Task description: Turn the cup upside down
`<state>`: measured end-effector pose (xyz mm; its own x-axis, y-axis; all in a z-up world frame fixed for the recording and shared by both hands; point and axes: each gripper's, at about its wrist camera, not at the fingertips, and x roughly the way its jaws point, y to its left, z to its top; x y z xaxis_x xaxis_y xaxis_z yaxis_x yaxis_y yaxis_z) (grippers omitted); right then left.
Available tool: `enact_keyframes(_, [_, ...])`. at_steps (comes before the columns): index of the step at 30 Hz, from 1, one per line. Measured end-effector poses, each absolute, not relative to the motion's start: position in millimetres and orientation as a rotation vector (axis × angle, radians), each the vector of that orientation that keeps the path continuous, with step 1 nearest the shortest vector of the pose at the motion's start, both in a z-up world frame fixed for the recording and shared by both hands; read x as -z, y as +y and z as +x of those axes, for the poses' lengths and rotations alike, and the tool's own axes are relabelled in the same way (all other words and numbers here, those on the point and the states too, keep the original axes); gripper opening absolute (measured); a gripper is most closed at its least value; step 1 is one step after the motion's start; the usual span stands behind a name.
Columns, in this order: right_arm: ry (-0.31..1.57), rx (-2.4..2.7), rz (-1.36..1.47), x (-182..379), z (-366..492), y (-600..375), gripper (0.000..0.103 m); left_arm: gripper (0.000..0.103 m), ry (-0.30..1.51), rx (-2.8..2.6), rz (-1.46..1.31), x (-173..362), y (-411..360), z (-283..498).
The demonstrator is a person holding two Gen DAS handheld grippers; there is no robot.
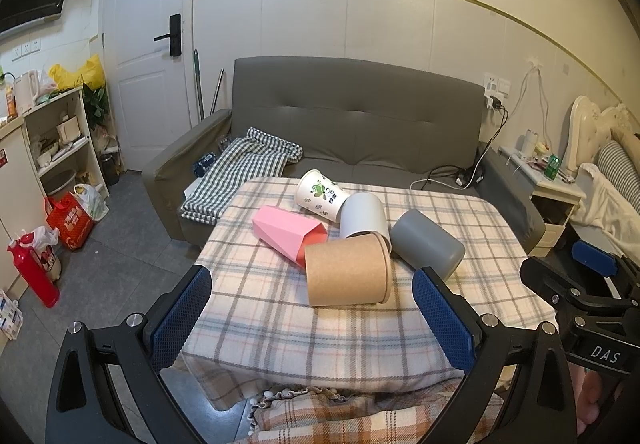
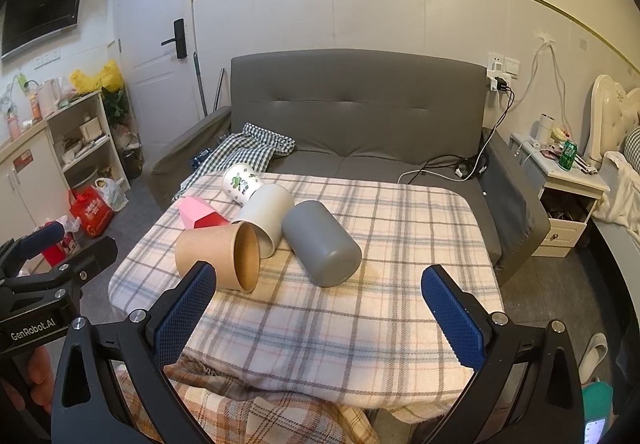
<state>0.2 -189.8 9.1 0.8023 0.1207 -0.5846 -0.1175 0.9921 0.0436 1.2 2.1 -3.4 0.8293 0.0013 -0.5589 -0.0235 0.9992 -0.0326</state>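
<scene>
Several cups lie on their sides in a cluster on the plaid-covered table (image 1: 320, 328): a brown paper cup (image 1: 346, 274) (image 2: 218, 256), a dark grey cup (image 1: 426, 244) (image 2: 322, 244), a light grey cup (image 1: 363, 215) (image 2: 266, 216), a pink faceted cup (image 1: 286, 230) (image 2: 198, 214) and a white cup with green print (image 1: 320, 194) (image 2: 240, 184). My left gripper (image 1: 312, 318) is open and empty, near the table's front edge, short of the brown cup. My right gripper (image 2: 320, 318) is open and empty, in front of the dark grey cup.
A grey sofa (image 1: 360, 116) with a checked cloth (image 1: 240, 168) stands behind the table. A shelf unit (image 1: 60, 140) and bags stand at left. A nightstand (image 2: 560, 188) and bed stand at right. A plaid blanket (image 1: 360, 416) lies below the front edge.
</scene>
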Motion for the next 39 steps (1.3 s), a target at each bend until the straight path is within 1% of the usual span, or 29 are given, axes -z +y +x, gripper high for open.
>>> enact_keyframes(16, [0.638, -0.164, -0.007, -6.6, 6.6, -193.4, 0.103, 0.103, 0.608, -0.019, -0.038, 11.9, 9.8, 4.2])
enact_keyframes(20, [0.653, -0.197, -0.054, -3.9, 24.9, -194.2, 0.103, 0.103, 0.637, -0.043, -0.022, 19.9, 9.3, 21.4])
enact_keyframes(24, [0.703, -0.236, -0.129, 4.4, 63.2, -197.3, 0.103, 0.103, 0.674, -0.062, -0.017, 30.7, 6.8, 47.0])
enact_keyframes(27, [0.738, -0.263, -0.198, 15.3, 96.3, -195.2, 0.103, 0.103, 0.702, -0.067, -0.025, 38.6, 4.7, 68.3])
enact_keyframes(32, [0.845, -0.311, -0.269, 49.3, 154.0, -185.9, 0.103, 0.103, 0.736, -0.072, -0.019, 51.5, 1.2, 103.3])
enact_keyframes(34, [0.894, -0.334, -0.269, 66.8, 172.9, -181.4, 0.100, 0.103, 0.745, -0.072, -0.014, 54.1, -0.2, 113.5])
enact_keyframes(36, [0.938, -0.353, -0.257, 80.9, 186.4, -177.6, 0.096, 0.103, 0.751, -0.072, -0.011, 57.3, -2.4, 124.8])
enact_keyframes(39, [0.989, -0.354, -0.238, 99.3, 200.1, -171.7, 0.092, 0.103, 0.755, -0.069, -0.015, 59.4, -3.3, 137.6])
